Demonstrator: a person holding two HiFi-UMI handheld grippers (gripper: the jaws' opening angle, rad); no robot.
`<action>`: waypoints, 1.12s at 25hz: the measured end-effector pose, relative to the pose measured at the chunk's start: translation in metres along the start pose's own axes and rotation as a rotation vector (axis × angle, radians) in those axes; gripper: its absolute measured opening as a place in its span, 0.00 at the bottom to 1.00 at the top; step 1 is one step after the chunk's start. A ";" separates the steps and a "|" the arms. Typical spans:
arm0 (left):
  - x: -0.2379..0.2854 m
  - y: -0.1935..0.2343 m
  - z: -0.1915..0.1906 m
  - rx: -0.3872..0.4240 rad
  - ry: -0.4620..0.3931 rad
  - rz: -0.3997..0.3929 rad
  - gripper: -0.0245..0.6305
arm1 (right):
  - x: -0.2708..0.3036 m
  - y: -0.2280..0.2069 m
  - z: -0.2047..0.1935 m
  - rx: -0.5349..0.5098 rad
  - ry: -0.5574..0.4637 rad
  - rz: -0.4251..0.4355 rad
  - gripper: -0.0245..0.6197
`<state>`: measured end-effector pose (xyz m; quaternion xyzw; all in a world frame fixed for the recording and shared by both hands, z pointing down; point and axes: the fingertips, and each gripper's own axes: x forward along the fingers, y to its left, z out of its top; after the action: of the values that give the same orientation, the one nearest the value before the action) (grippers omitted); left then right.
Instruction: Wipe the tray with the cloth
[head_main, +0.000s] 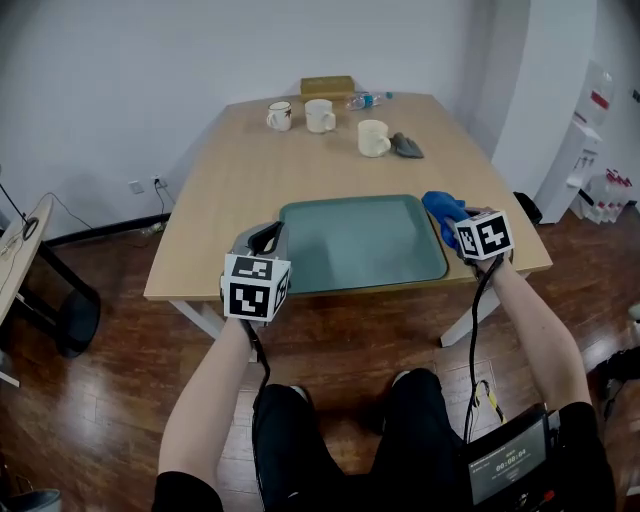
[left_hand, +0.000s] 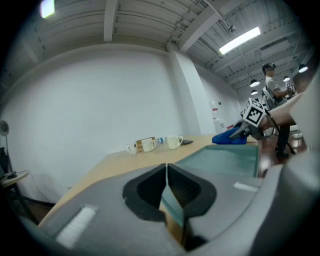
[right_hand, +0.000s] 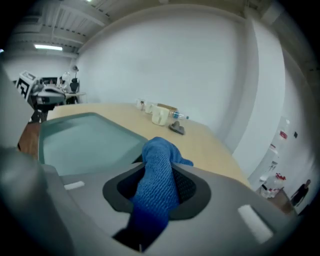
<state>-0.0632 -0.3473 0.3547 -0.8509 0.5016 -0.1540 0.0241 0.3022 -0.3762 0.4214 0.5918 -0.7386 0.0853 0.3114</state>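
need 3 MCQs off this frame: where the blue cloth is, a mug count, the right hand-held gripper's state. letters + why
1. Where is the blue woven cloth?
A. by the right rim of the teal rectangular plastic tray
B. on the person's lap
C. on the floor

2. How many pale ceramic mugs stand on the light wooden table?
A. one
B. three
C. five

3. The right hand-held gripper is:
A. open and empty
B. shut on a bottle
C. shut on the cloth

Key:
1 A, the head view shows the cloth at that rim.
2 B, three mugs stand at the table's far end.
3 C, the right gripper view shows the cloth pinched between the jaws.
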 end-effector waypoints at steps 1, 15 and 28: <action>-0.004 0.003 -0.008 -0.001 0.029 -0.004 0.07 | -0.002 0.006 0.013 0.007 -0.043 0.023 0.21; -0.021 -0.016 -0.076 -0.056 0.333 -0.142 0.25 | 0.067 0.071 0.063 -0.203 0.146 0.052 0.21; -0.018 -0.019 -0.075 0.035 0.296 -0.146 0.17 | 0.089 0.289 0.151 -0.321 -0.004 0.400 0.21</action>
<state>-0.0769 -0.3139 0.4256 -0.8524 0.4340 -0.2878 -0.0467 -0.0294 -0.4416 0.4224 0.3773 -0.8455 0.0259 0.3769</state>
